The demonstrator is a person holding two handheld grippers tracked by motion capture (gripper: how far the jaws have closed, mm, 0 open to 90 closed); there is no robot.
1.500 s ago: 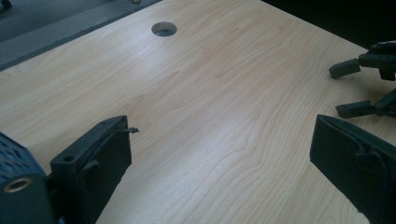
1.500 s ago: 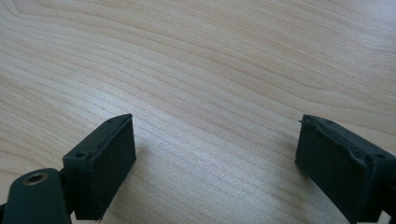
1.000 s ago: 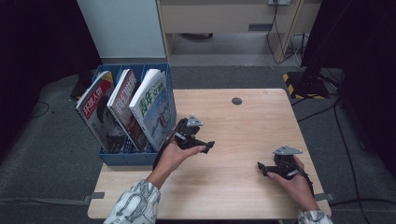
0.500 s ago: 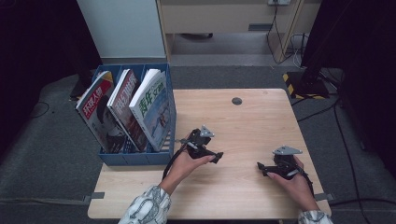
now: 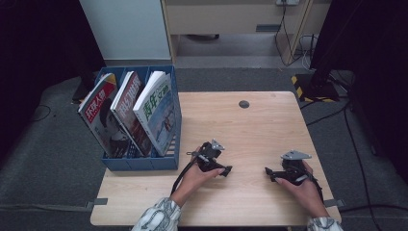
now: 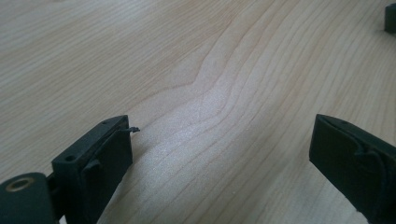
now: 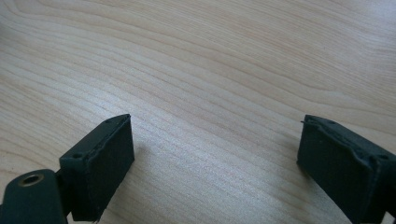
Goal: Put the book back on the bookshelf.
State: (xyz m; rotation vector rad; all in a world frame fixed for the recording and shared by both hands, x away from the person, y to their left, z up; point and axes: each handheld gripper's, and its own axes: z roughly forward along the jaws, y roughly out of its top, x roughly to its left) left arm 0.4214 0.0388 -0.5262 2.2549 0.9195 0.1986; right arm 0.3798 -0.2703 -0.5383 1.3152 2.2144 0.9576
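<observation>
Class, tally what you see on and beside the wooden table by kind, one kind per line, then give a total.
Magazines: 3
Blue file rack: 1
Hand-held grippers (left gripper, right gripper): 2
Round black cap in the table: 1
Total: 7

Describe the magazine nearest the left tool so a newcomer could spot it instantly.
Start at the blue file rack on the wooden table's left edge. It holds three leaning magazines; take the rightmost magazine. Its cover is pale with blue-green lettering, unlike its two red-titled neighbours.
</observation>
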